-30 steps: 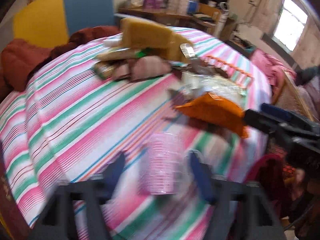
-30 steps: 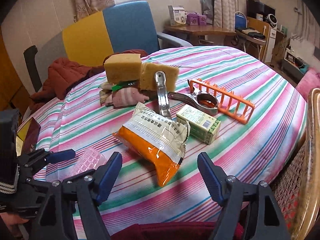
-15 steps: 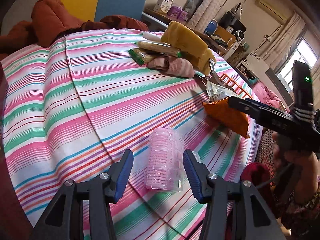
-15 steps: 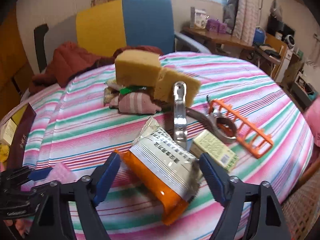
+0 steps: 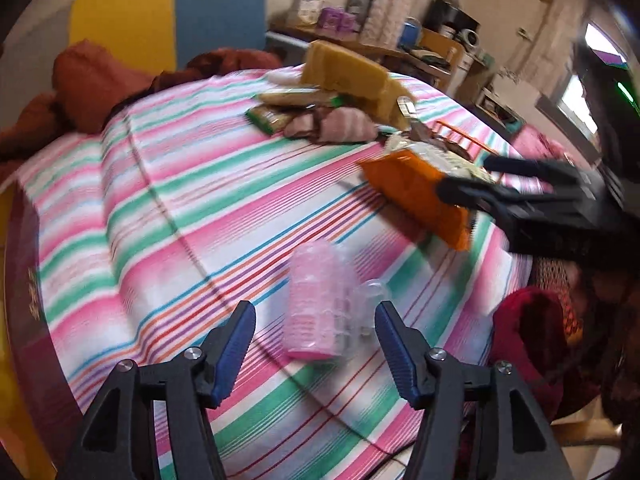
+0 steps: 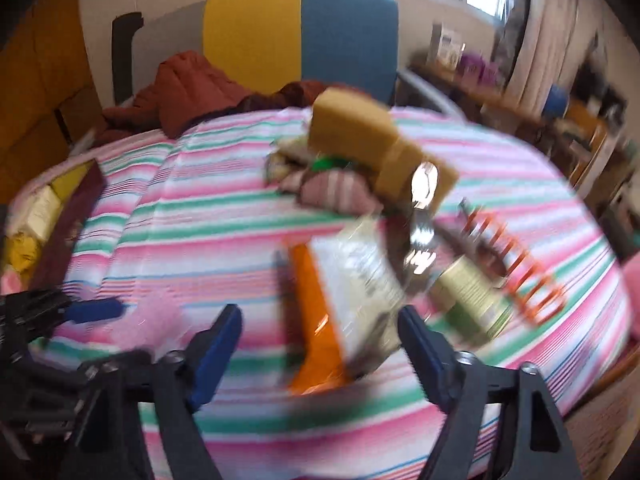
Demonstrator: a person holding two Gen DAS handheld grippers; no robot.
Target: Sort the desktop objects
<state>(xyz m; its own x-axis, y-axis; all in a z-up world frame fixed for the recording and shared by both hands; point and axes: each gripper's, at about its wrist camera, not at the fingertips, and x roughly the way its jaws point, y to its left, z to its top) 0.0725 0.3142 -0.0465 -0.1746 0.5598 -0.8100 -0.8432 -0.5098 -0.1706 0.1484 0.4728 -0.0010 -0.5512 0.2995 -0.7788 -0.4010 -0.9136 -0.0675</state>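
A clear pack of pink rollers (image 5: 320, 304) lies on the striped tablecloth (image 5: 180, 200). My left gripper (image 5: 314, 332) straddles its near end. The jaws are opening and the pads stand clear of the pack on both sides. An orange and white snack bag (image 6: 344, 292) lies further right, also seen in the left wrist view as an orange bag (image 5: 416, 196). My right gripper (image 6: 320, 328) hovers over the bag, open, with the bag's near end between its fingers and untouched. Both views are blurred by motion.
Behind the bag lie a metal clip (image 6: 424, 200), a green box (image 6: 472, 300) and an orange rack (image 6: 516, 264). Two yellow sponges (image 6: 352, 128) and a striped sock (image 6: 336, 192) sit mid-table. A dark red box (image 6: 68, 224) stands at the left edge. A chair (image 6: 300, 40) with a red jacket (image 6: 188, 88) is behind.
The left jaws have spread wider around the pink pack. The right gripper has rolled and closed in on the snack bag, which now sits larger between its fingers.
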